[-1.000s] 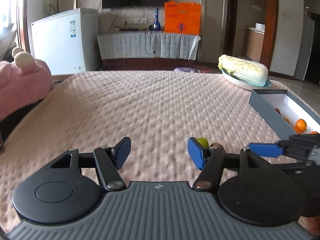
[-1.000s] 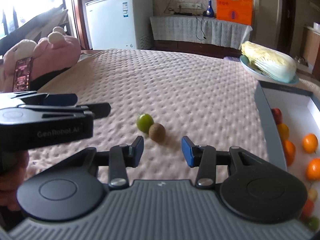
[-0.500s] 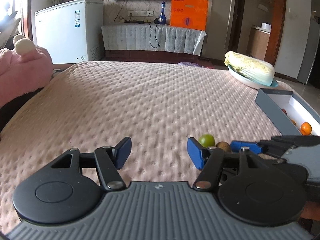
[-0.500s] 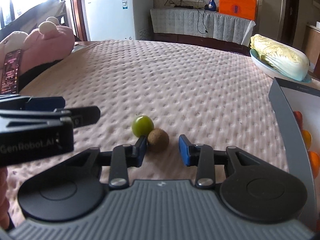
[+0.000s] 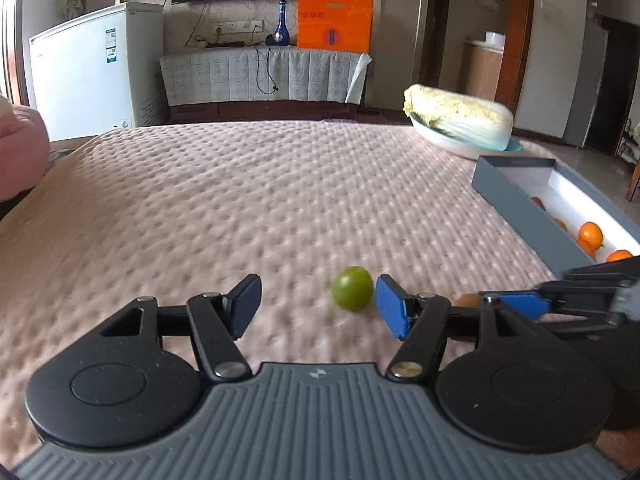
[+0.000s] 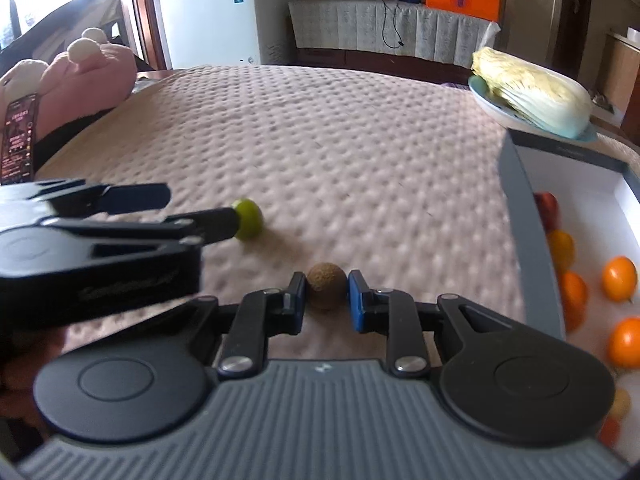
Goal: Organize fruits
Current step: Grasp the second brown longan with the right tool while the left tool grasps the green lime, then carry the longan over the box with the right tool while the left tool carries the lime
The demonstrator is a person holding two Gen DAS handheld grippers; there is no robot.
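Gripping brown fruit, right fingers.

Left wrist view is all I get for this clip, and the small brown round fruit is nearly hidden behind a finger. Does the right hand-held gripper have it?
Observer: Yes. The right hand-held gripper has just been closing, and both pads now press the small brown round fruit, which rests on the pink dimpled cover.
Reviewer: Anything in the grey box besides oranges?
Observer: A small pale round fruit lies at the near end of the grey-walled box.
Reviewer: What is by the plush toy?
Observer: An upright phone stands in front of the pink plush toy.
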